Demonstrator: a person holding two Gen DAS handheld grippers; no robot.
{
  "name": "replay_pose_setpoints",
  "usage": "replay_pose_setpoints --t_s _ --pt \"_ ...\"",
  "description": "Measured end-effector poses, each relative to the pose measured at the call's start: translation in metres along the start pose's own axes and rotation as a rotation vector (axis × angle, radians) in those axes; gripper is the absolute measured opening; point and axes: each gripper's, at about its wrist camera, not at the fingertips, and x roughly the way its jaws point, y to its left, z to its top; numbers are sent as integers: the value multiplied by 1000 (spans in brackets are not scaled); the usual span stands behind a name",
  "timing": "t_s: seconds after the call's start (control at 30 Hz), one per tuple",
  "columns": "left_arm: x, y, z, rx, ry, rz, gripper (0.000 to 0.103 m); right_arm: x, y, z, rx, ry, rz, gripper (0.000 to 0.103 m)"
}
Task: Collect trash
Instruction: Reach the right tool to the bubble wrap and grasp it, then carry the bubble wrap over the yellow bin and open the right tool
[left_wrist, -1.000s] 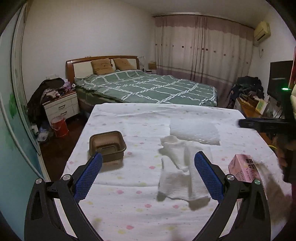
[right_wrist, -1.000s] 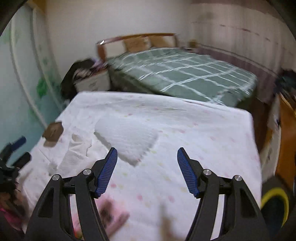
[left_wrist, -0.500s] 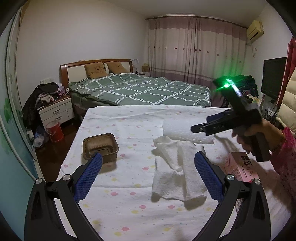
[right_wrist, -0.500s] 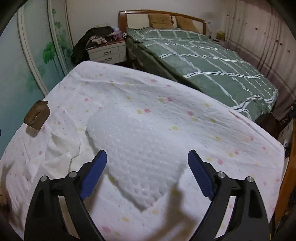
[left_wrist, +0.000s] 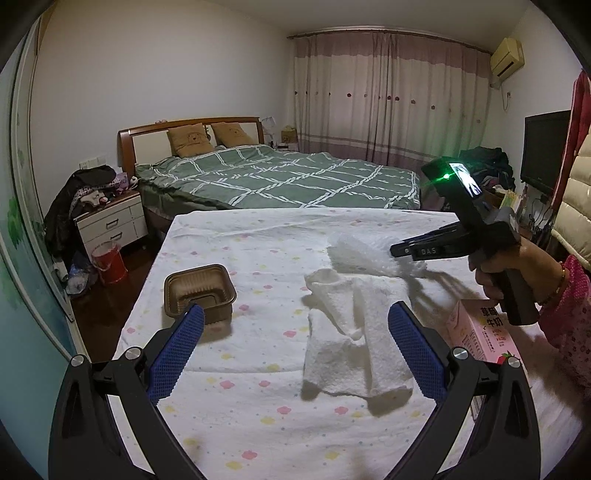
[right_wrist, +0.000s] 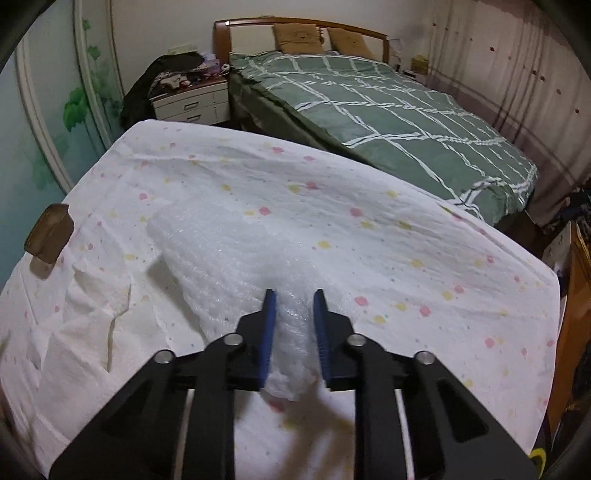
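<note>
Here the right gripper (right_wrist: 291, 317) has just been closing, and its blue pads now pinch the near edge of the bubble wrap sheet (right_wrist: 229, 254), bunched up between them, so it holds that sheet. The rest of the wrap lies ahead of the fingers and to their left, flat on the flowered tablecloth (right_wrist: 388, 236). It looks very light, limp and a little slick, so I judge that a pinch on a gathered fold, as here, should serve better than a grip on one thin layer, and it will likely trail and flap once lifted. The left gripper (left_wrist: 291, 347) hangs wide apart and empty above the cloth. Between and just beyond its fingers lies a crumpled white paper towel (left_wrist: 351, 343), soft and weightless by the look of it, best taken at its thick folded middle. Ahead of its left finger sits a brown plastic tray (left_wrist: 199, 291), stiffer and best gripped by a wall. Beside its right finger lies a pink milk carton (left_wrist: 484, 332), partly hidden.
</note>
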Motion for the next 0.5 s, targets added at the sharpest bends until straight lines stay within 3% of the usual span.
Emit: replay_pose_setpoints --t_s 0.23,0.5 --pt "-4 -2 0 7 -6 -8 98 -34 -31 -13 160 -40 -7 14" --pt "-8 -5 0 16 -17 -24 98 -120 -84 -63 347 -170 -72 14"
